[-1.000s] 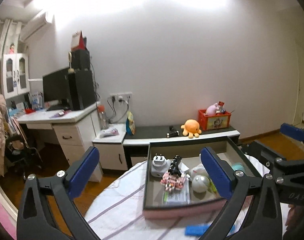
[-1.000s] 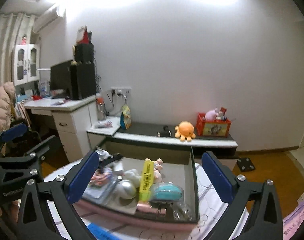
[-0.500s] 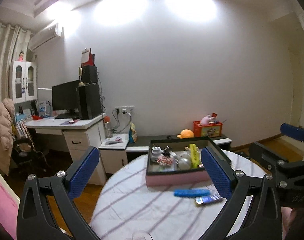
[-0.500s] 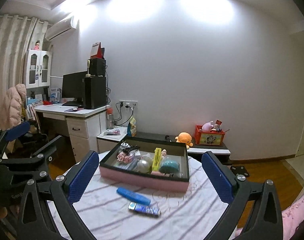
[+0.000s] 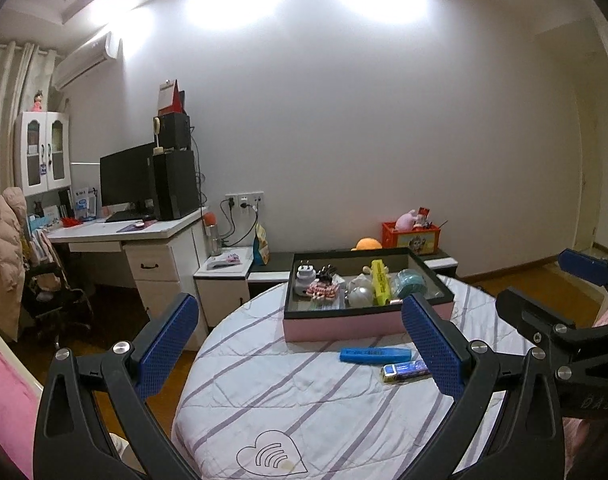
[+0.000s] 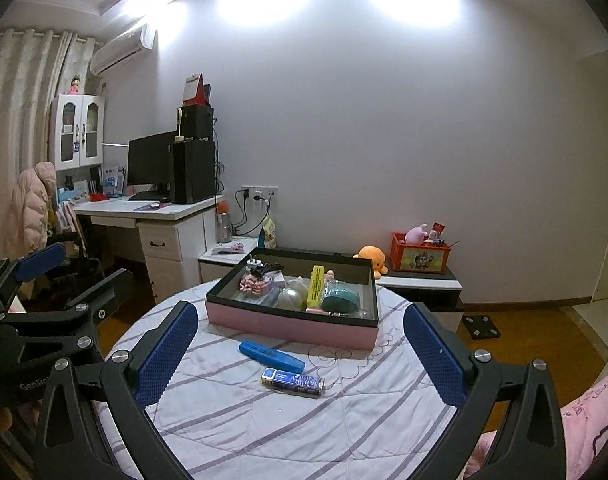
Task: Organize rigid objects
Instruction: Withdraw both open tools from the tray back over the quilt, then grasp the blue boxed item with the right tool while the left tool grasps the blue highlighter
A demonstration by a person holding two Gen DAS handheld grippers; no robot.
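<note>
Both grippers are held wide and empty, well back from the work: left gripper [image 5: 300,344] and right gripper [image 6: 300,350] are seen hanging above the near part of the round table [image 6: 240,432]. Two items are left loose on the striped cloth, just in front of the pink box [image 6: 292,326]: a blue bar [image 6: 272,357] and a small blue pack [image 6: 292,382], close together but apart as far as can be told. The box is already loaded with a yellow bar [image 6: 315,288], a teal round case [image 6: 339,298], a silver ball [image 6: 290,298] and a plug adapter [image 5: 305,278]. The next pick is judged to be the blue bar, being nearer the box. It is best approached by the right gripper, with the jaws set across the short width, not the length. Descent should be kept clear of the pack beside it. Free floor in the box is seen mainly at the front, so placement there is advised. Low, flat items on soft cloth may be pushed rather than gripped; fingertips should be seated to the cloth before closing.
</note>
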